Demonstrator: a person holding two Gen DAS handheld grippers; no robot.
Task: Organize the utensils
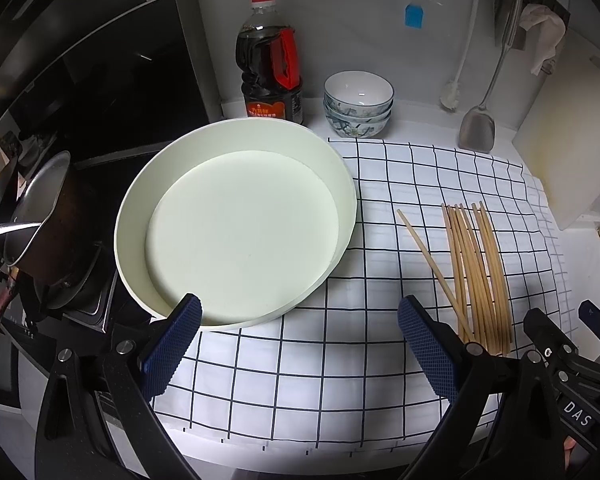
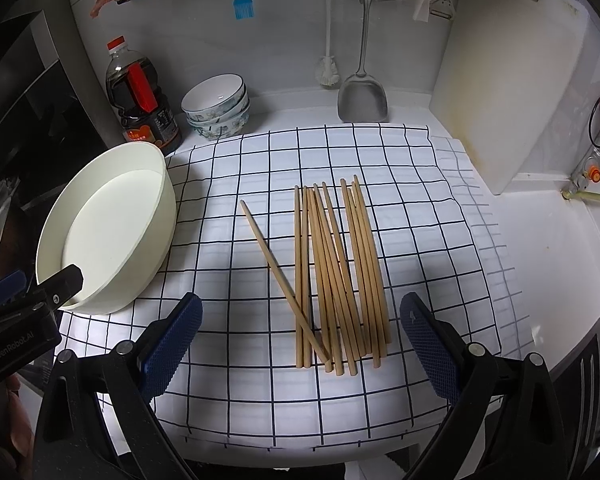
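Note:
Several wooden chopsticks lie in a loose bundle on a white cloth with a dark grid; one lies crossed at an angle on the left. My right gripper hangs open just in front of their near ends, nothing between its blue pads. In the left wrist view the chopsticks lie to the right, and a large empty white round basin sits on the left. My left gripper is open near the basin's front rim, holding nothing. The basin also shows at the left of the right wrist view.
Stacked patterned bowls and a soy sauce bottle stand at the back. A metal spatula and brush hang on the wall. A white cutting board leans at right. A pot sits on the stove at left.

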